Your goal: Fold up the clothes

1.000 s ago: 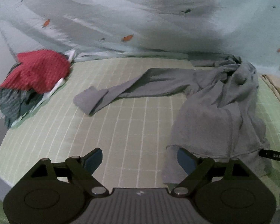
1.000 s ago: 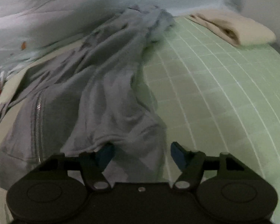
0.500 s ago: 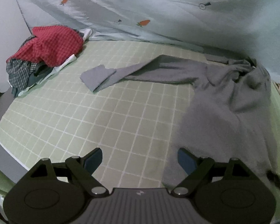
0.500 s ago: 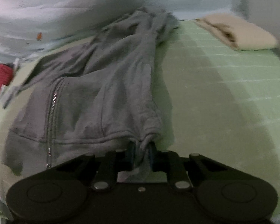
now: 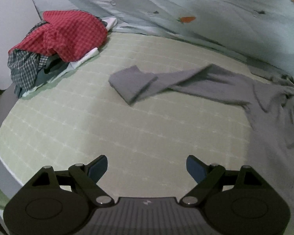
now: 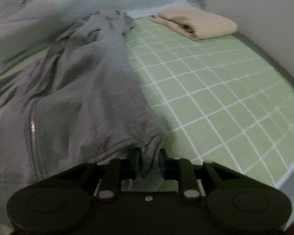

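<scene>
A grey zip-up hoodie (image 6: 84,90) lies stretched along the green checked mattress (image 6: 215,98). My right gripper (image 6: 148,162) is shut on the hoodie's bottom hem corner, and the cloth bunches between the fingers. In the left wrist view the same hoodie (image 5: 268,117) lies at the right, with one sleeve (image 5: 147,82) reaching left across the mattress (image 5: 107,129). My left gripper (image 5: 147,168) hangs open over bare mattress, left of the hoodie's body, and holds nothing.
A pile of clothes topped by a red checked shirt (image 5: 68,33) sits at the far left corner. A folded cream garment (image 6: 198,22) lies at the far right. A pale blue carrot-print quilt (image 5: 205,9) runs along the back. The mattress edge (image 5: 4,156) drops off at near left.
My right gripper went from open to shut on the hoodie's hem and has pulled it straighter. My left gripper, still open, swung left away from the hoodie's hem.
</scene>
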`<move>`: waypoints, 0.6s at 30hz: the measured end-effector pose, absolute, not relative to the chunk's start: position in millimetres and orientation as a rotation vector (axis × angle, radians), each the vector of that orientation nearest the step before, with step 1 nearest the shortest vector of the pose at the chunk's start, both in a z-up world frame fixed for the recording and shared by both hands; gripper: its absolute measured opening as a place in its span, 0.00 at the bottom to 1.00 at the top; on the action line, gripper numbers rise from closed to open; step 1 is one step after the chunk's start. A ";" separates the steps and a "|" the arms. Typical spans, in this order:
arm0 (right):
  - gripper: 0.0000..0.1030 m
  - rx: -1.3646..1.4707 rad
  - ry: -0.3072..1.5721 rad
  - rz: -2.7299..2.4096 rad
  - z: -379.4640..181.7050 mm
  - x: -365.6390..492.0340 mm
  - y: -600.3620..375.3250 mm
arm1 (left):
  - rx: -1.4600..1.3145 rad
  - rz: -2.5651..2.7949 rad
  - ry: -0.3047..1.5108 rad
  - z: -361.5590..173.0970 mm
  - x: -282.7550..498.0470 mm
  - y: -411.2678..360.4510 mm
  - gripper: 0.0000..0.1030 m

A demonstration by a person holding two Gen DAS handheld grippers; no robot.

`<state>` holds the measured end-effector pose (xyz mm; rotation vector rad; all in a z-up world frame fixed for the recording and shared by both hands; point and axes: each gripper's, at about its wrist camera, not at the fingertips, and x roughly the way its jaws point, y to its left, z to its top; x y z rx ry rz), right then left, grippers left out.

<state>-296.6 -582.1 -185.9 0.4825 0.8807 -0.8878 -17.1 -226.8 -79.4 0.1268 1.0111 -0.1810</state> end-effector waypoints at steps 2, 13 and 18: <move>0.27 0.487 0.881 -0.953 -185.0 -290.7 -577.2 | 0.128 -0.196 1.006 -80.8 3.6 -217.3 0.85; 0.84 0.378 0.793 -1.464 -165.2 -194.9 -520.5 | 0.219 -0.323 1.044 -110.6 137.8 -184.6 0.85; 0.91 0.292 0.809 -1.366 -169.6 -125.6 -490.8 | 0.263 -0.398 1.075 -136.6 180.9 -188.8 0.85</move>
